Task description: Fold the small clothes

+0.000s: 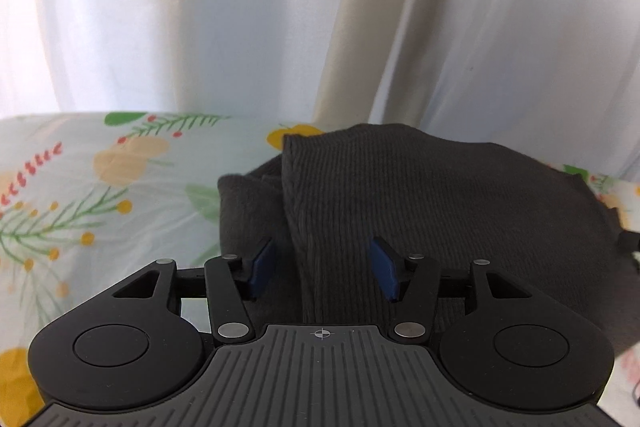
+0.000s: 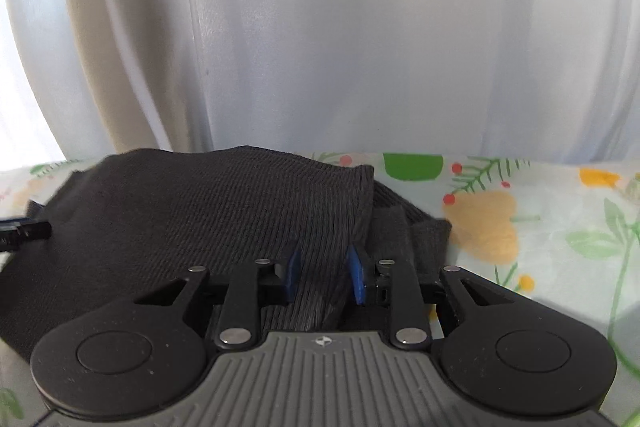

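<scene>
Now a dark grey ribbed garment (image 1: 420,195) lies bunched on the floral sheet (image 1: 80,187), white curtains (image 1: 200,7) hanging behind. Left gripper (image 1: 325,269) is spread wide astride a fold. Right gripper (image 2: 325,277), narrower, straddles a ridge; whether it pinches the cloth I cannot tell.

A home, most likely a bedroom or living room. A soft floral-print sheet (image 1: 80,187) with leaves, berries and yellow blooms covers the surface at 6 o'clock, and pale sheer curtains (image 2: 340,47) lit by daylight hang in folds at 12 o'clock.
</scene>
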Motion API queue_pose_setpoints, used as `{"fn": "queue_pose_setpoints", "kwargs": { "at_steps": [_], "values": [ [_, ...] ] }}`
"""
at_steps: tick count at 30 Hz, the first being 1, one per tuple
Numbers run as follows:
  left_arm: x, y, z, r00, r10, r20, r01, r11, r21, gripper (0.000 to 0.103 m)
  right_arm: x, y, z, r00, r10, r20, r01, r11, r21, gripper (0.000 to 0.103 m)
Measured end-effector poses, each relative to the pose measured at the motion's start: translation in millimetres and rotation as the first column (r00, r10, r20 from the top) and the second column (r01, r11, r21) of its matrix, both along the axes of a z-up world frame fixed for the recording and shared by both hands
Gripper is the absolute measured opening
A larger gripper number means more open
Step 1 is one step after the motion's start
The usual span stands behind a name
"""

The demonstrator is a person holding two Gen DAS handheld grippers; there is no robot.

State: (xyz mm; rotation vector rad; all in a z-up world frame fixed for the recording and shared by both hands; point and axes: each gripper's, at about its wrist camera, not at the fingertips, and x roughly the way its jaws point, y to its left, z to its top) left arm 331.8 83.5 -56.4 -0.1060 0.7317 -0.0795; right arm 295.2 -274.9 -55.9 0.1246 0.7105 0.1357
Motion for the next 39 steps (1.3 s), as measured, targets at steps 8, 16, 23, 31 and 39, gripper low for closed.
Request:
{"fn": "queue_pose_setpoints", "kwargs": {
  "at_steps": [8,16,23,31,39],
  "values": [
    [-50,20,-1,0.993,-0.115,-0.024,0.111,0.986,-0.12,0.053,-74,-38,-21,0.993,0.078,-0.09,-0.05,0.958,0.282,0.042],
    [-39,20,-19,0.985,-0.153,-0.073,0.132,0.961,-0.243,0.036,-69,-34,-20,0.987,0.156,-0.042,-0.135,0.939,0.315,0.024],
    [-37,31,-16,0.986,-0.149,-0.079,0.119,0.946,-0.3,0.01,-50,-30,-32,0.979,0.156,-0.13,-0.115,0.953,0.281,0.008],
    [-42,56,-26,0.985,-0.052,-0.166,-0.012,0.932,-0.363,0.019,-56,-55,-34,0.984,0.062,-0.165,-0.012,0.957,0.289,0.007],
    [-49,68,-2,0.983,0.175,-0.062,-0.185,0.944,-0.272,0.096,-63,-41,-13,0.997,0.007,-0.082,0.002,0.994,0.11,0.039]
  ]
}}
